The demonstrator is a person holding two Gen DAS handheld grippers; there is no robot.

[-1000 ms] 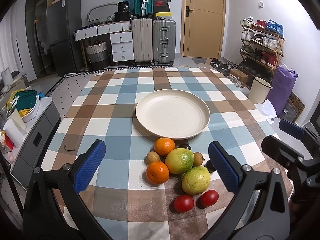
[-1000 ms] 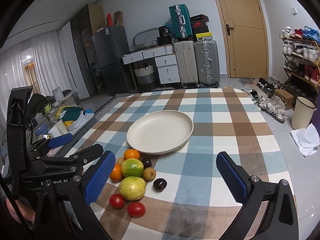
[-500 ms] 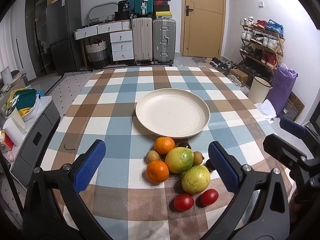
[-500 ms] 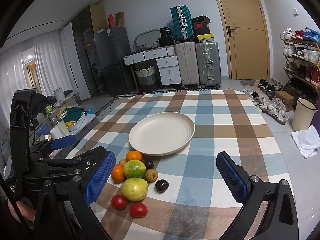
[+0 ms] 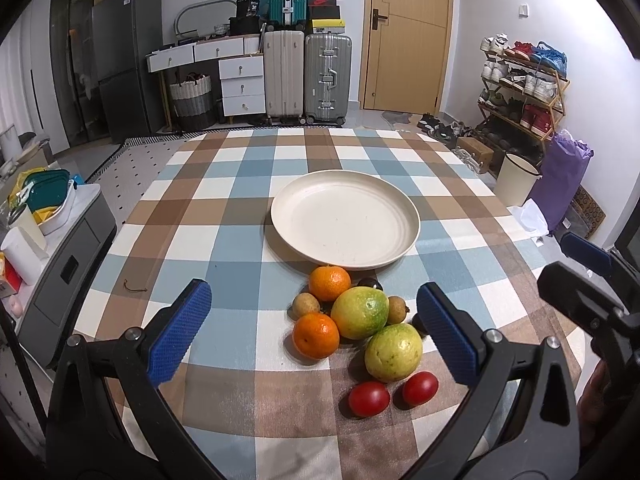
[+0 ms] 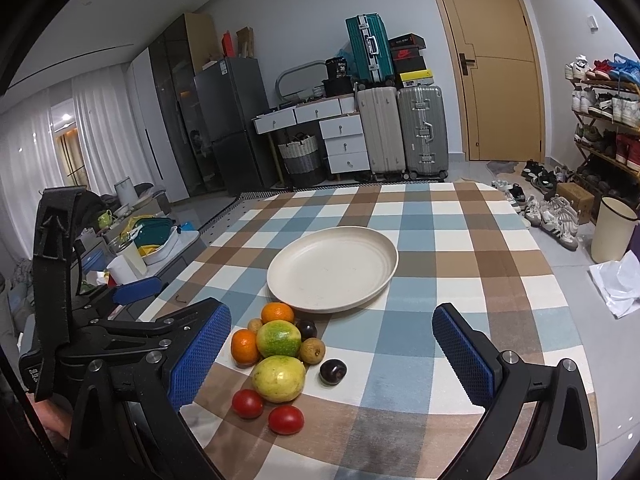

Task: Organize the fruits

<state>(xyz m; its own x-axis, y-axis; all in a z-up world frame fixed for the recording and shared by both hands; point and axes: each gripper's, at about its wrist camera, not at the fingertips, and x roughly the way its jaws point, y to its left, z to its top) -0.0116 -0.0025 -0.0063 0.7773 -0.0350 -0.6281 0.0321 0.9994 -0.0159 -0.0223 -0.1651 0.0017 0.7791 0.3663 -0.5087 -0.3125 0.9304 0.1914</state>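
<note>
Both held level above the counter [image 5: 240,216], left tool [image 5: 314,330] and right tool [image 6: 332,350] wide open, holding nothing, fruit pile [image 5: 360,320] just ahead between the fingers.

Plate [image 5: 404,236]: bare, open from above.
Fruit cluster [image 5: 360,312]: tightly packed, touching; little finger room between.
Tablecloth [image 6: 460,280]: free right of the cluster.

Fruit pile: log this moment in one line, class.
plate bare | fruit pile on tablecloth beside it | left hand-held gripper open | right hand-held gripper open
</note>
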